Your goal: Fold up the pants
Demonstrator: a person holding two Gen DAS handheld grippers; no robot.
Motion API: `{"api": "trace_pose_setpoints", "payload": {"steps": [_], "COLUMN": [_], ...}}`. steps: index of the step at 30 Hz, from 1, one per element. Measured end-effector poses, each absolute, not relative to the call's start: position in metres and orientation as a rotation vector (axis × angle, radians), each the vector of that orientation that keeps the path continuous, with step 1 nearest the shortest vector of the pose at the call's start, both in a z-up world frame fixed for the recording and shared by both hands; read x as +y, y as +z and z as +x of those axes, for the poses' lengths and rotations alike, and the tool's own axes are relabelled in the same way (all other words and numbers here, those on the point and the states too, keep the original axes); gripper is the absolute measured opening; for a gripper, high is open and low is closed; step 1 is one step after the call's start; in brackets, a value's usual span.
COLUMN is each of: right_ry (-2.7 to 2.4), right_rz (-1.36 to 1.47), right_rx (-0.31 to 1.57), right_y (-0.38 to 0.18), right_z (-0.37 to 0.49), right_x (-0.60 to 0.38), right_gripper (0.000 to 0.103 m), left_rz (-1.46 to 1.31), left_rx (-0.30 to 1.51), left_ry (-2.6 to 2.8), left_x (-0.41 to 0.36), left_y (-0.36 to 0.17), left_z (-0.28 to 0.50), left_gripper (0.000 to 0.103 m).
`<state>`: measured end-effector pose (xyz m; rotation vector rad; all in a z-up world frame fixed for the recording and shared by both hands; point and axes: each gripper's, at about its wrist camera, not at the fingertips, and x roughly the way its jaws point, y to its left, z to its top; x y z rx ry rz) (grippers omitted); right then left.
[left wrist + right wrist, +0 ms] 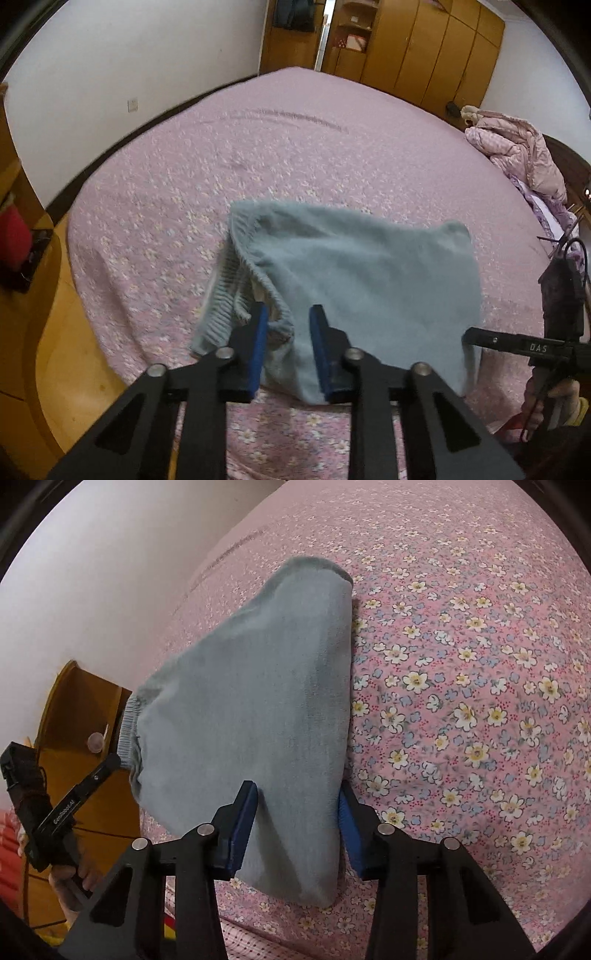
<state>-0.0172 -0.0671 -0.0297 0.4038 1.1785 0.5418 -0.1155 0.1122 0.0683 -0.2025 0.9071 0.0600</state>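
The light blue-grey pants (369, 280) are bunched in folded layers over the pink flowered bed (295, 147). My left gripper (286, 332) is shut on the ribbed waistband end, with cloth bunched between its blue pads. In the right wrist view the pants (258, 701) narrow toward my right gripper (297, 812). The folded cloth fills the gap between its jaws, so it is shut on the thick fold. Each gripper also shows in the other view, the right gripper (476, 338) at the pants' right edge and the left gripper (107, 766) by the waistband.
A pink quilt (517, 155) is heaped at the bed's far right. Wooden wardrobes (424, 48) line the back wall. A wooden bedside unit (81, 720) stands left of the bed, and wooden floor (66, 332) runs along the bed's edge.
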Motion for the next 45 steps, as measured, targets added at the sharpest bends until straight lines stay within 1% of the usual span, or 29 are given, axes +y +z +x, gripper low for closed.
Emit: {"api": "trace_pose_setpoints", "payload": {"steps": [11,14,22,25,26,28,29,30,31,34,39,45], "right_ry": [0.549,0.549,0.558,0.559,0.557,0.546,0.548,0.554,0.563,0.597,0.675,0.749], "right_rz": [0.410,0.392,0.418,0.421,0.421,0.419,0.424,0.427,0.426,0.386,0.303,0.183], "right_rx": [1.175,1.174,1.169,1.167,1.165,1.164,1.162,1.157,1.147,1.098,1.009,0.938], "right_y": [-0.032,-0.034,-0.035,-0.036,-0.037,-0.037,-0.037,-0.036,-0.034,-0.018,0.019,0.062], "right_z": [-0.020,-0.022,-0.018,-0.018,-0.018,-0.019,-0.019,-0.020,-0.020,-0.025,-0.033,-0.036], "right_x": [-0.072,-0.072,-0.075,-0.078,-0.079,-0.080,-0.081,-0.082,-0.084,-0.083,-0.075,-0.053], "right_gripper": [0.045,0.045,0.045,0.045,0.043,0.033,0.030,0.024,0.021,0.017,0.016,0.016], "left_rz": [-0.171,-0.159,-0.179,-0.206,-0.208,-0.210,-0.213,-0.215,-0.217,-0.217,-0.203,-0.205], "left_rx": [0.803,0.846,1.025,1.025,1.026,1.028,1.028,1.027,1.027,1.024,1.013,0.994], "left_ry": [0.042,0.012,0.015,0.004,0.005,0.004,0.005,0.006,0.005,0.002,0.000,-0.007], "left_x": [0.101,0.092,0.092,0.097,0.097,0.097,0.097,0.096,0.097,0.096,0.096,0.095], "left_y": [0.112,0.102,0.040,0.032,0.033,0.033,0.033,0.033,0.034,0.037,0.041,0.049], "left_z": [-0.125,-0.118,-0.094,-0.094,-0.094,-0.094,-0.094,-0.094,-0.094,-0.097,-0.105,-0.115], "left_gripper": [0.022,0.022,0.022,0.022,0.022,0.023,0.023,0.023,0.023,0.024,0.028,0.029]}}
